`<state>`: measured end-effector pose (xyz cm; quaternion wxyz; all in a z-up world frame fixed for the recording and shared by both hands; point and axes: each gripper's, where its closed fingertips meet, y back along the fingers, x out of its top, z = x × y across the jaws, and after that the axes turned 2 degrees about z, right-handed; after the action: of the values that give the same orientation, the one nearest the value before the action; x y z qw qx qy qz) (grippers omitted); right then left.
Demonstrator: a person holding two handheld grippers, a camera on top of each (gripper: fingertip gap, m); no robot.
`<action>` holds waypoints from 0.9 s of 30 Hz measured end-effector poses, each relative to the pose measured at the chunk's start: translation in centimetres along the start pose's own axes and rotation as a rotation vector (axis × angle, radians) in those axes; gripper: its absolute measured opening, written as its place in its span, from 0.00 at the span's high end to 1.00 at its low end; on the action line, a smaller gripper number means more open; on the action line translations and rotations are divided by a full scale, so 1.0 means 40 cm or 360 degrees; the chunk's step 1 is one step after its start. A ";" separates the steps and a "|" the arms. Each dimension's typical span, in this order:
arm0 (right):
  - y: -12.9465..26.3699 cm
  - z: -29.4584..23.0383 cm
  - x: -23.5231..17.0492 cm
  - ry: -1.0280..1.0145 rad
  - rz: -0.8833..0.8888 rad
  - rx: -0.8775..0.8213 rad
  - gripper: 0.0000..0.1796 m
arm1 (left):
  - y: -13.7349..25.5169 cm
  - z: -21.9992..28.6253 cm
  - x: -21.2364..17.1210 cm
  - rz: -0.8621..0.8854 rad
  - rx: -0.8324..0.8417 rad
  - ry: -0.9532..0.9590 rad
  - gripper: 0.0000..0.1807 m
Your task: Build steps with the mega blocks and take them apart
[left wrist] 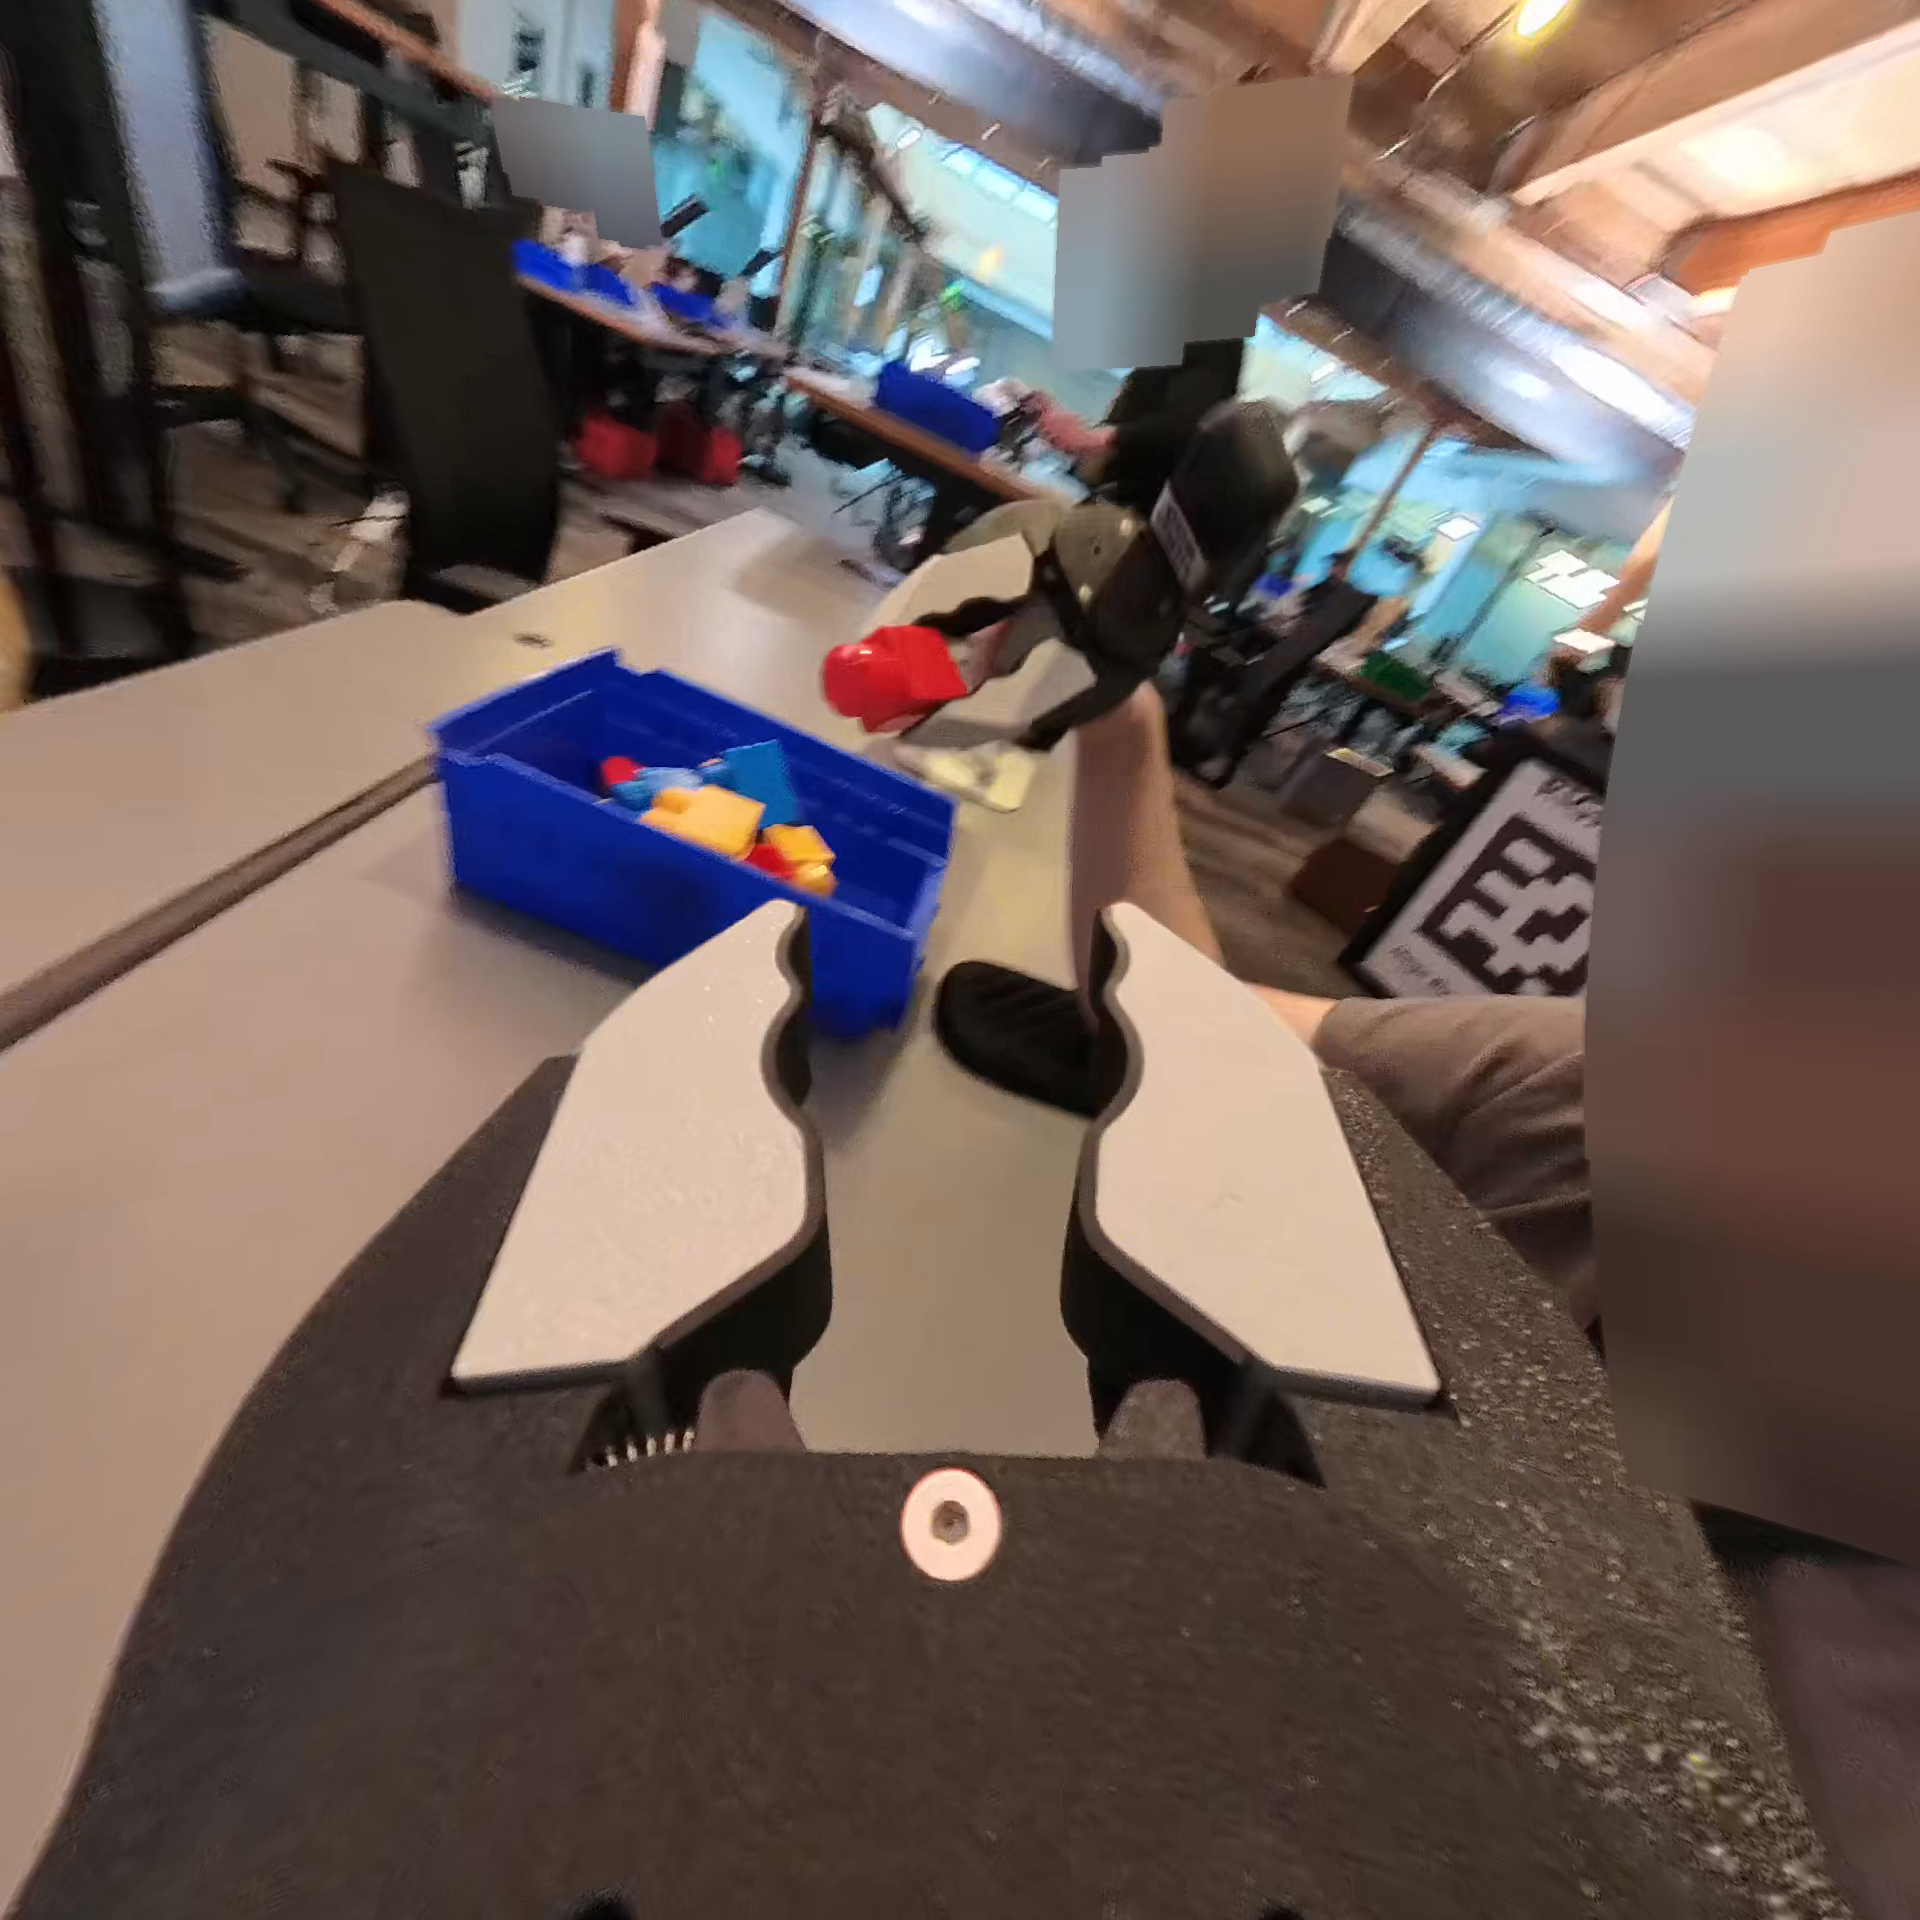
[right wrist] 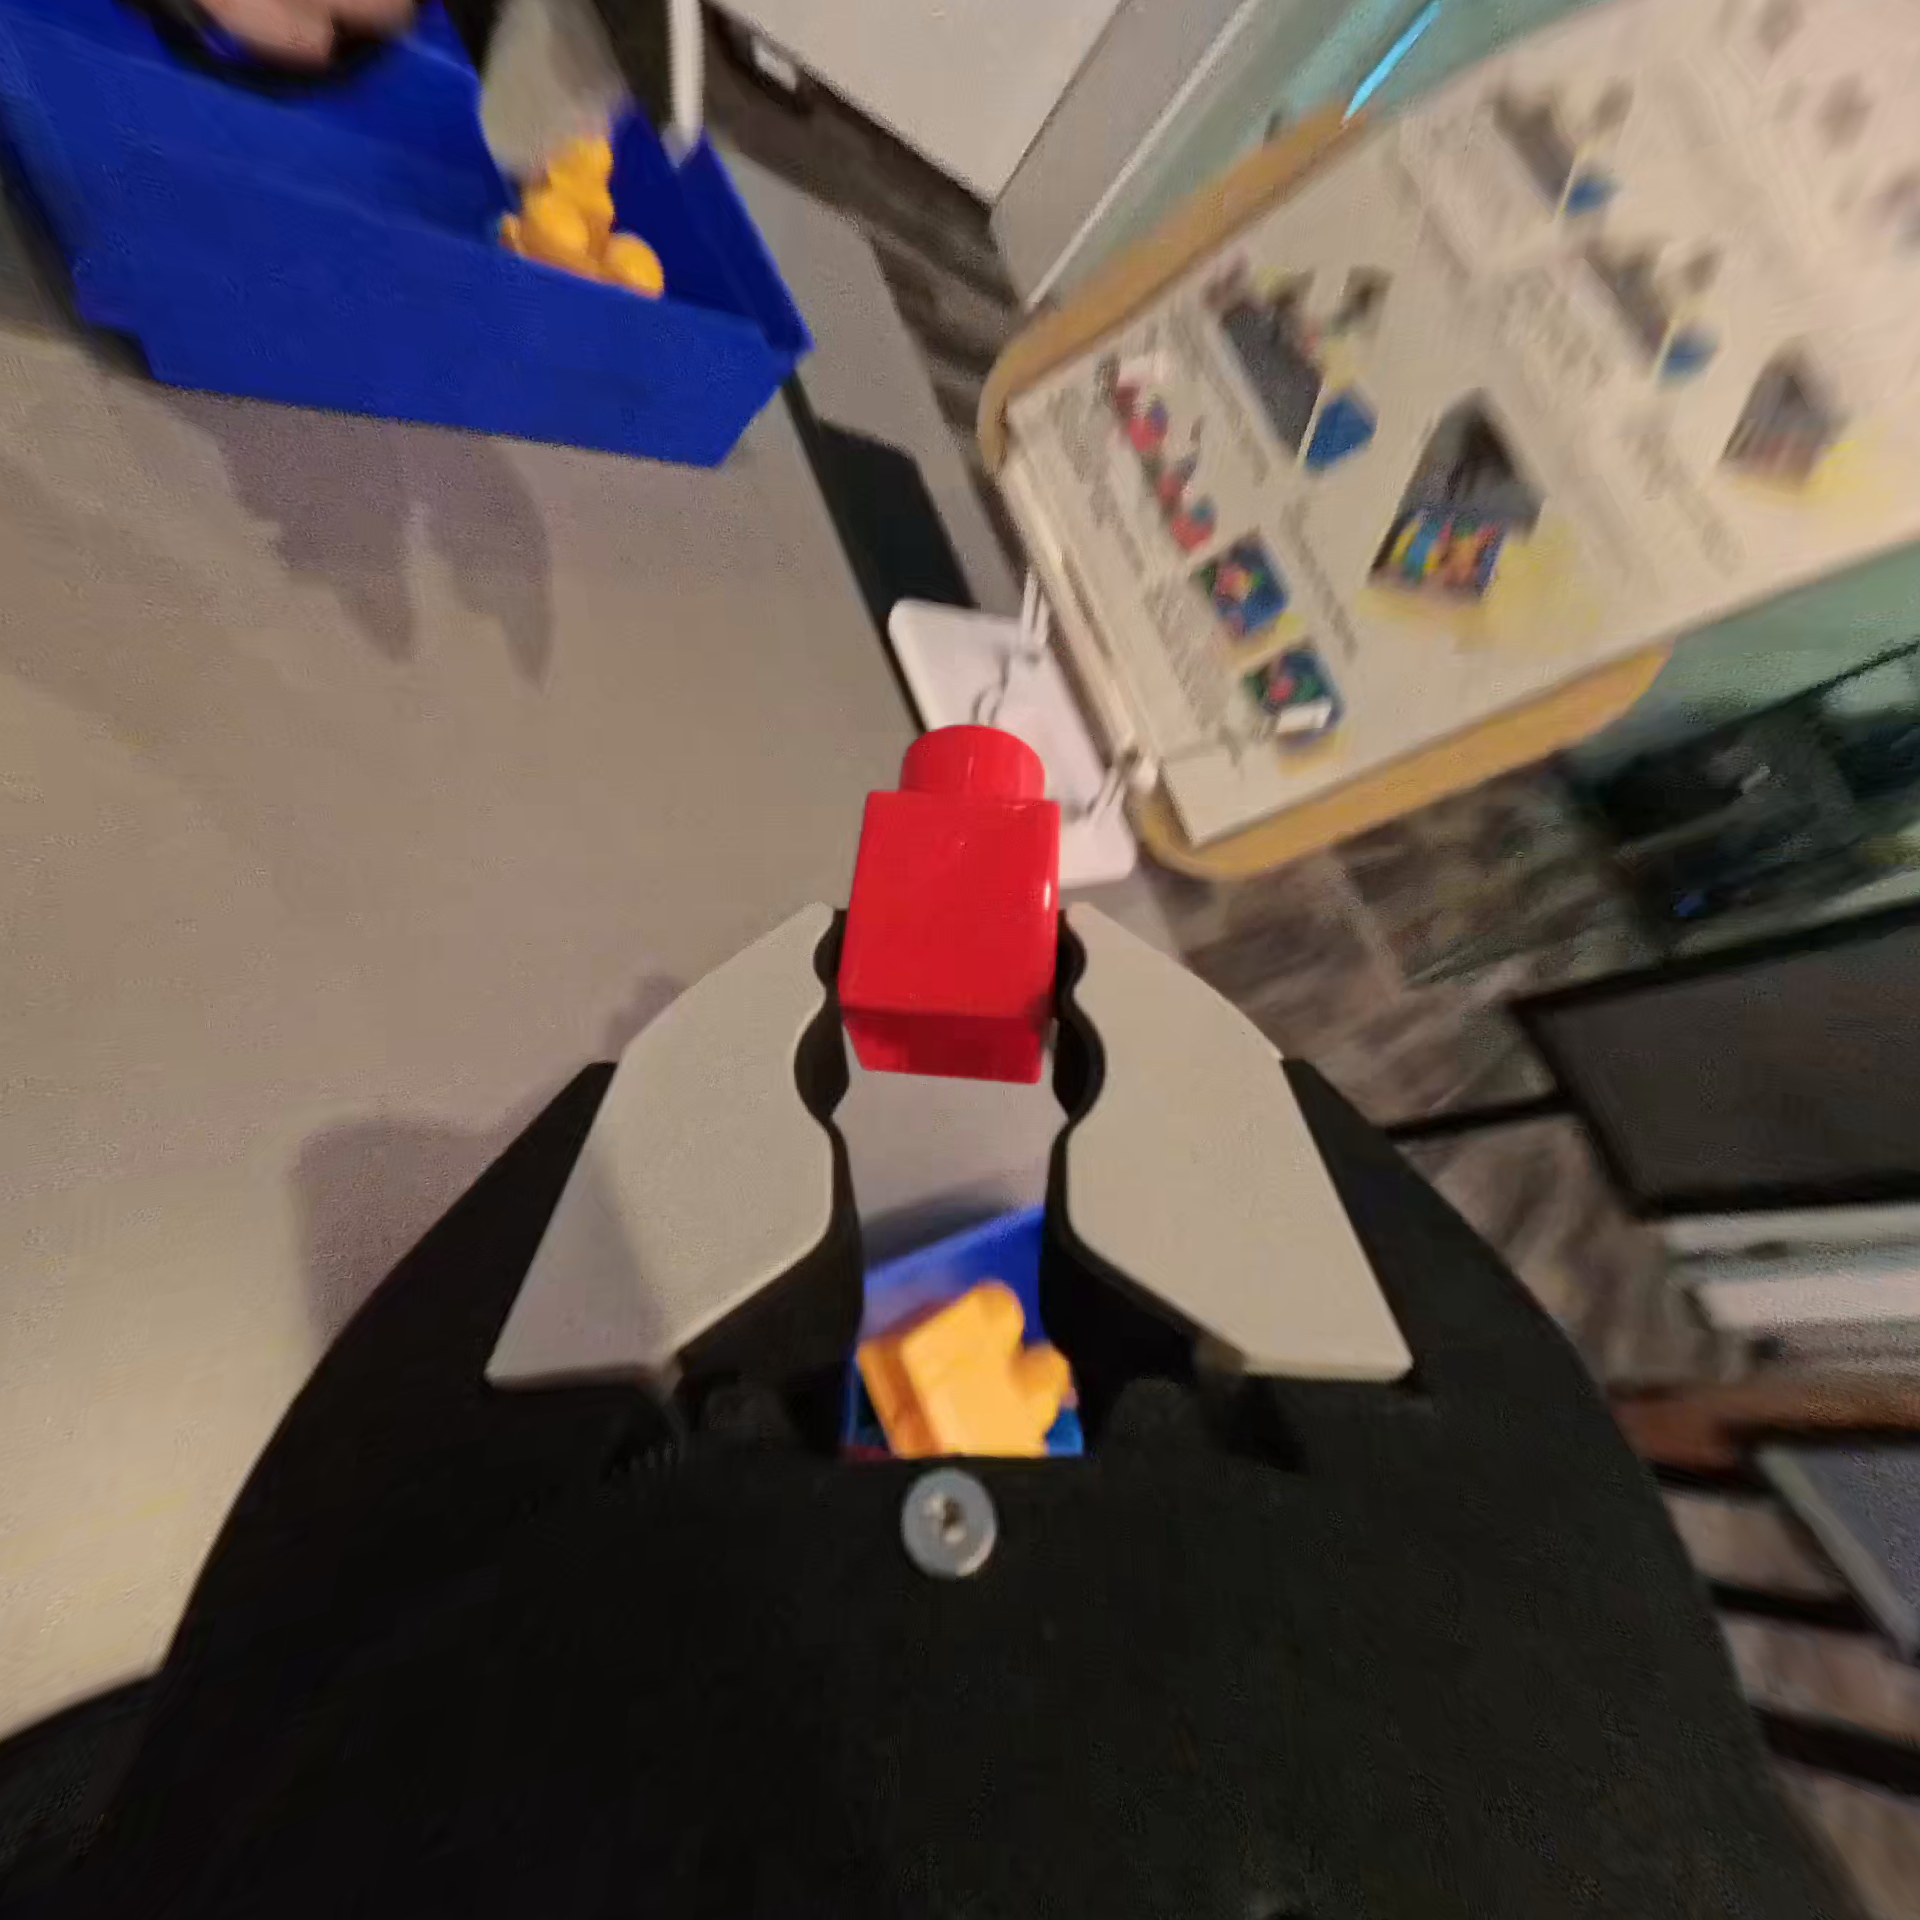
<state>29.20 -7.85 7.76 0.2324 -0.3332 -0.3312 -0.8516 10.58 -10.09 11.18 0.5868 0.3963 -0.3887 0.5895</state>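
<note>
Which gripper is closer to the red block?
Right. The right gripper has its jaws shut on the red block; the left gripper is open and well away from it.

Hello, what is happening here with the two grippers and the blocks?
A person holds a gripper in each hand and works with toy blocks at a grey table. The right gripper is shut on a red block and carries it in the air, near a blue bin. The bin holds more blocks, yellow, blue and red. The left gripper is open and empty, low over the table. No steps are visible on the table yet.
</note>
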 end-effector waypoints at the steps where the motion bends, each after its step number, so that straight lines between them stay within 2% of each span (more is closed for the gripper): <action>1: 0.032 0.020 -0.080 -0.0161 -0.0145 0.0050 0.79 | 0.041 -0.012 0.011 -0.0024 0.0106 -0.0040 0.72; 6: 0.153 0.014 -0.461 -0.0726 -0.0827 0.0184 0.79 | 0.241 -0.068 0.101 0.0210 0.0555 -0.0092 0.73; 10: 0.176 -0.064 -0.645 -0.1128 -0.1323 0.0396 0.79 | 0.331 -0.065 0.129 0.0337 0.0613 -0.0039 0.74; 12: 0.160 -0.092 -0.657 -0.1324 -0.1392 0.0506 0.79 | 0.361 -0.067 0.121 0.0291 0.0679 -0.0051 0.74; 15: 0.126 -0.064 -0.626 -0.1324 -0.1273 0.0467 0.77 | 0.420 -0.097 0.066 0.0046 0.0923 -0.0079 0.73; 20: 0.108 0.039 -0.544 -0.0977 -0.1056 0.0143 0.73 | 0.575 -0.221 -0.070 -0.0501 0.1524 -0.0037 0.73; 22: 0.100 0.071 -0.521 -0.0844 -0.1010 0.0027 0.71 | 0.601 -0.271 -0.115 -0.0647 0.1609 0.0055 0.74; 24: 0.088 0.083 -0.501 -0.0751 -0.0980 -0.0012 0.71 | 0.593 -0.316 -0.146 -0.0703 0.1554 0.0131 0.77; 27: 0.071 0.083 -0.482 -0.0661 -0.0968 -0.0011 0.71 | 0.640 -0.417 -0.173 -0.0776 0.1763 0.0106 0.77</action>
<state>45.22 -3.99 -3.14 -0.1046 -0.3862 -0.4523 -0.7971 -15.24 2.41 -1.44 0.4232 0.7020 0.0966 0.5646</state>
